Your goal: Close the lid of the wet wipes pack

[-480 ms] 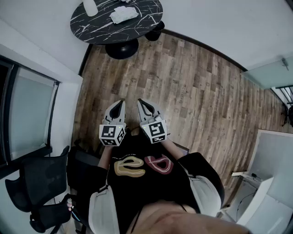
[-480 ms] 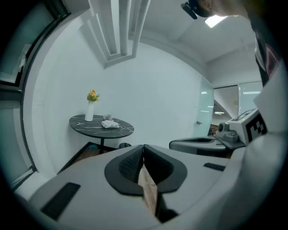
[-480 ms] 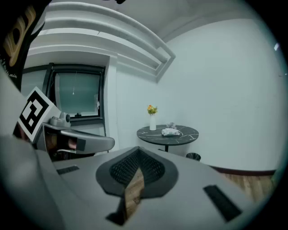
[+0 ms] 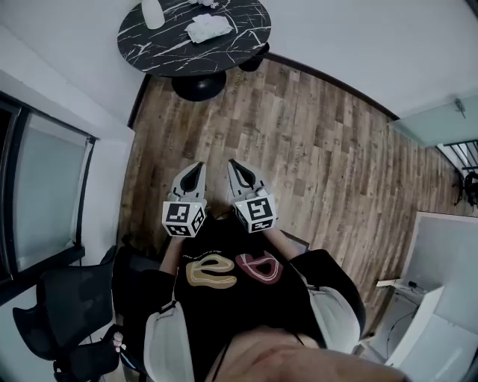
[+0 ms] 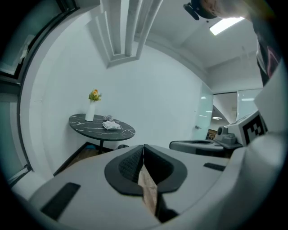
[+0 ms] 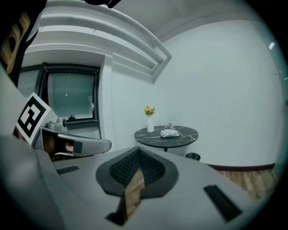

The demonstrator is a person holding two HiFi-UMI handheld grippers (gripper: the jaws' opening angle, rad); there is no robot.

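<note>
- By the person's chest, the left gripper (image 4: 196, 168) and right gripper (image 4: 233, 164) sit side by side, jaws pressed together on nothing.
- Well beyond them, the wet wipes pack (image 4: 208, 28) lies on the round black table (image 4: 164, 46), near a white vase (image 4: 151, 13).

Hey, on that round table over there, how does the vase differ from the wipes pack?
The vase stands upright; the wipes pack lies flat. The vase is smooth and holds yellow flowers; the pack looks crumpled. The vase sits at the edge of the table, the pack nearer its middle. Both are white and rest on the table. The pack's lid is too small to read.
</note>
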